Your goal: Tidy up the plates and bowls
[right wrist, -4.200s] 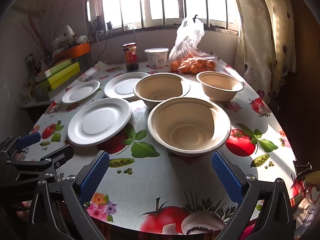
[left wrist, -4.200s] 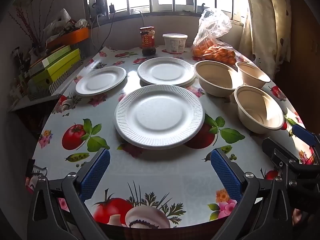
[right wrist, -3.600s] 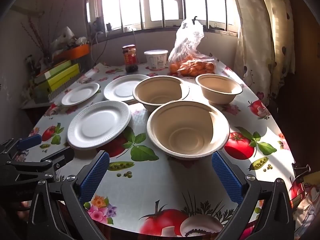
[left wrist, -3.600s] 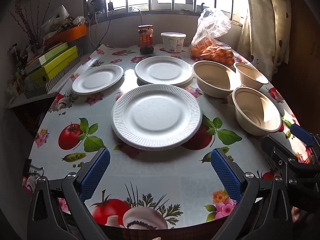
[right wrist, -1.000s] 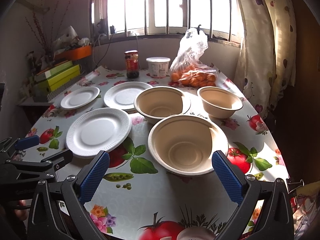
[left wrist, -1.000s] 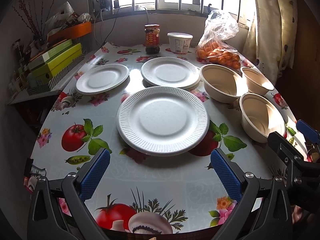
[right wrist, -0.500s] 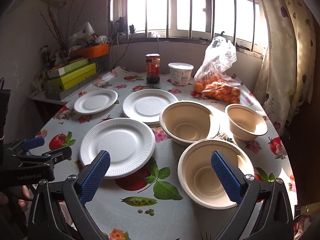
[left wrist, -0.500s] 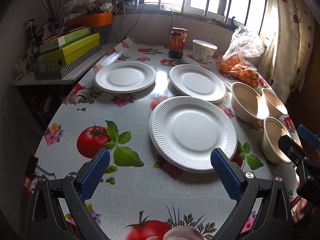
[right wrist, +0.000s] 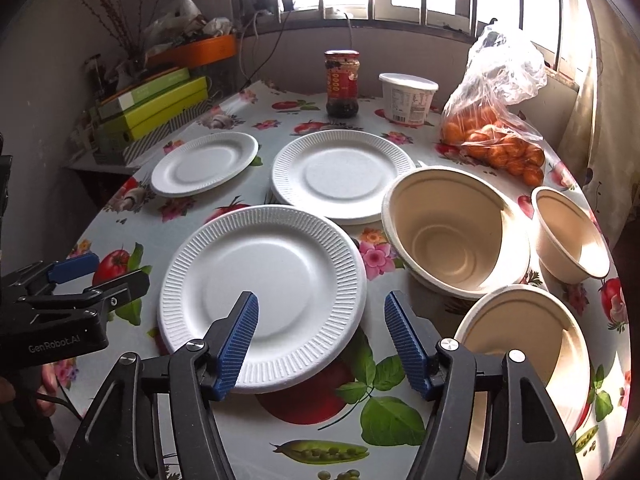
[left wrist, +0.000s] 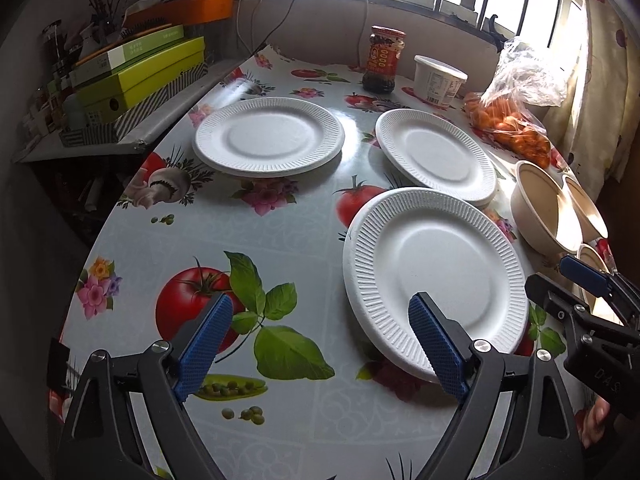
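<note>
White foam plate (left wrist: 434, 268) near table's (left wrist: 280, 420) front edge; left gripper (left wrist: 316, 348) closing, jaws apart, nothing gripped. Right view: right gripper (right wrist: 320, 340) closing over plate's (right wrist: 264, 280) near rim, not touching; bowls (right wrist: 456, 228) toward right edge.

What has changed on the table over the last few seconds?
Both hand-held grippers have swung left. The right hand-held gripper left the near bowl and now straddles the near plate rim, jaws closing, not yet gripping. The left hand-held gripper is closing too, one finger over that plate's edge, nothing between its fingers. Nothing has been picked up; plates, bowls, jar, tub and fruit bag lie as before.
</note>
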